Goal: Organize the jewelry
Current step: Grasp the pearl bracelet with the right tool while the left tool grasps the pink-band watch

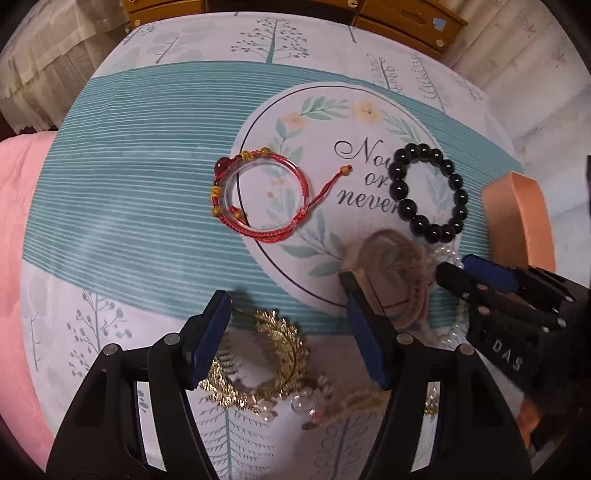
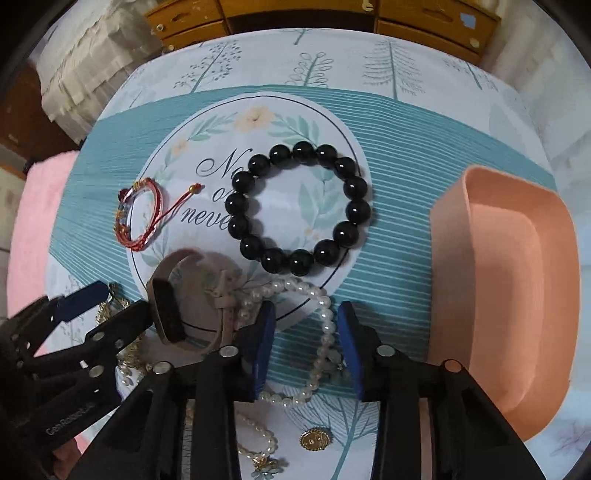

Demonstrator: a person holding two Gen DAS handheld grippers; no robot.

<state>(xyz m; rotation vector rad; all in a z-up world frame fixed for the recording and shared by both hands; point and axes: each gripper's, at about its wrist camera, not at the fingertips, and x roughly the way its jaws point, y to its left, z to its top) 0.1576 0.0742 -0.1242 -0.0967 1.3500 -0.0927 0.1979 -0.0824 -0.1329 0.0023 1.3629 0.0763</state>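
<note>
The left gripper (image 1: 288, 314) hangs low over the printed cloth (image 1: 129, 155) with its blue-padded fingers (image 1: 208, 339) spread wide, nothing between the pads. Beneath the gap lies a gold leaf hair comb (image 1: 266, 362), and the right-hand pad stands just beside a beige watch (image 1: 399, 273), whose strap loops over the lower rim of the round printed circle (image 1: 266, 122).

The right gripper (image 2: 306, 343) also stands with its fingers (image 2: 262, 347) apart, straddling a strand of the pearl necklace (image 2: 325, 321) without pressing it. The strand curls from the circle's edge down between the pads and on toward the camera, where a gold round pendant (image 2: 316, 439) lies just beside it.

On the circle, the black bead bracelet (image 2: 301, 206) lies flat as an open ring, well clear of both grippers. The red cord bracelet (image 1: 258, 199) sits across the circle's left rim, laid around a clear bangle (image 1: 267, 195), its tail ending in a small bead.

The peach tray (image 2: 517, 295) stands at the right edge of the cloth, its hollow bare, with a band of striped teal cloth open between it and the black beads. The left half of the teal band is likewise open. The two grippers sit close together, the left one's outer finger near the watch in the right view. A pink blanket (image 1: 22, 221) borders the cloth on the left; wooden drawers (image 2: 424, 26) stand beyond the far edge.
</note>
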